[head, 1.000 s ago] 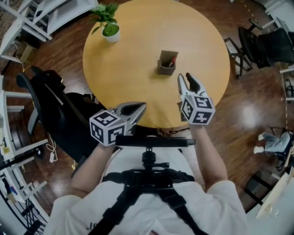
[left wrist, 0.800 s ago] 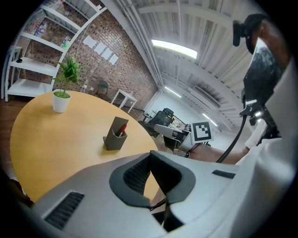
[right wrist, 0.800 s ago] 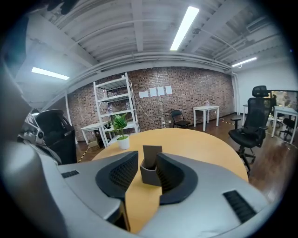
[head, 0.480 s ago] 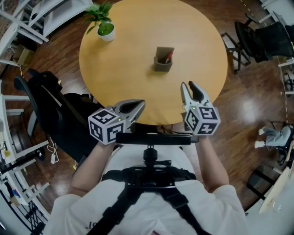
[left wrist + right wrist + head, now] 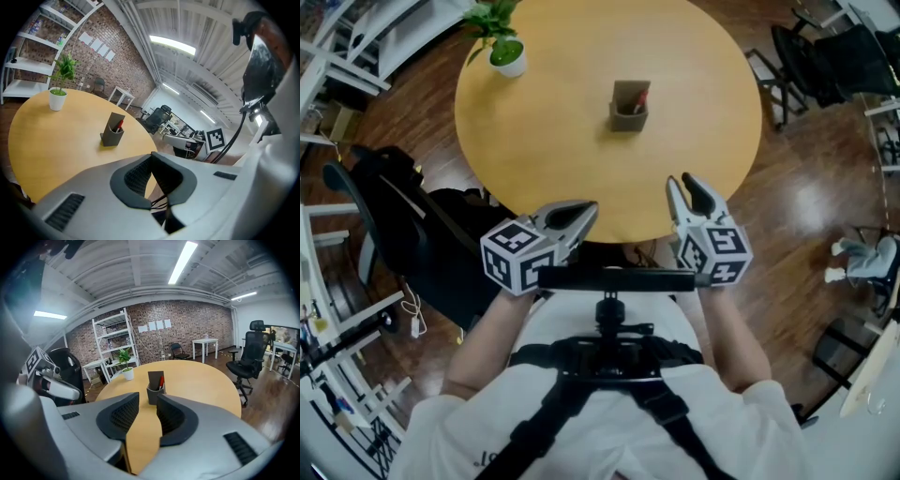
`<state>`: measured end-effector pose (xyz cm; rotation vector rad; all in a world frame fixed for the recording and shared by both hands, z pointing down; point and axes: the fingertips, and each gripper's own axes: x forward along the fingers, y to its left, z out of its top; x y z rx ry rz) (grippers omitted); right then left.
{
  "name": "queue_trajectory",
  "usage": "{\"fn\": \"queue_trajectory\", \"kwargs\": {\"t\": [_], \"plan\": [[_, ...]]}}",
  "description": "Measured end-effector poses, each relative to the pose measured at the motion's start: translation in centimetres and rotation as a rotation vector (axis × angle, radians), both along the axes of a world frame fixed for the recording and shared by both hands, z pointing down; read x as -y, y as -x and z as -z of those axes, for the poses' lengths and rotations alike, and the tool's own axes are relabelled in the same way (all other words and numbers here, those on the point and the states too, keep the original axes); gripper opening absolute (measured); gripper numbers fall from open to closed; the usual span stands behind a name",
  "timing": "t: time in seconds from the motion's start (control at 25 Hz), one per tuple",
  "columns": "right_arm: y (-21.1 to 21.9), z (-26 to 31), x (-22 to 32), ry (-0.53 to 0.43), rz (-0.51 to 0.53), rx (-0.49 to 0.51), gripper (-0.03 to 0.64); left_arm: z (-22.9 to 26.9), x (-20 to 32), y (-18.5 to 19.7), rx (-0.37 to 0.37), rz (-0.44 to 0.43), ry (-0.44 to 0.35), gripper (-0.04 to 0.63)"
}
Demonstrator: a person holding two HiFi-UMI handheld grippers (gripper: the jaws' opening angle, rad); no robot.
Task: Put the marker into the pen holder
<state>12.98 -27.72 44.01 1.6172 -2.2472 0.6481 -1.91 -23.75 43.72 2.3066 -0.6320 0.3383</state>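
Standing in the single grey holder (image 5: 627, 111), one red marker (image 5: 639, 97) shows its red end above the rim, on the holder's right side. The holder sits near the middle of the one round wooden table (image 5: 544, 141), well apart from both grippers. One potted plant (image 5: 500, 49) stands close to the table's far left edge. Nothing else lies on the tabletop. Two grippers hang at the table's near edge, each carried by one hand. The left gripper (image 5: 587, 214) points across the near edge from the left, its jaws pressed together with their dark pads meeting and nothing between them. The right gripper (image 5: 681, 180) sits over the near edge to the right and points toward the holder. Its jaws are parted, and only bare tabletop shows in the gap, with the holder lined up beyond it in the right gripper view. One black chair (image 5: 389, 220) stands on the floor just beside the table's left edge.
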Motion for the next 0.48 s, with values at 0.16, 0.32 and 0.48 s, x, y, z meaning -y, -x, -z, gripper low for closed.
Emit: {"fn": "queue_trajectory", "kwargs": {"t": [0.16,0.32,0.48], "plan": [[0.4,-0.4,-2.3,0.027,-0.024,0.010,0.117,0.1,-1.1,0.1,-0.006,-0.041,0.003,-0.003],[1.1,-1.5,-4.4,0.070,-0.054,0.012,0.117,-0.3,-2.1,0.4,-0.025,-0.084,0.026,-0.003],[2.0,-3.0,-7.2,0.120,-0.083,0.016,0.115,-1.8,-3.8,0.5,-0.034,-0.136,0.069,-0.003]]}}
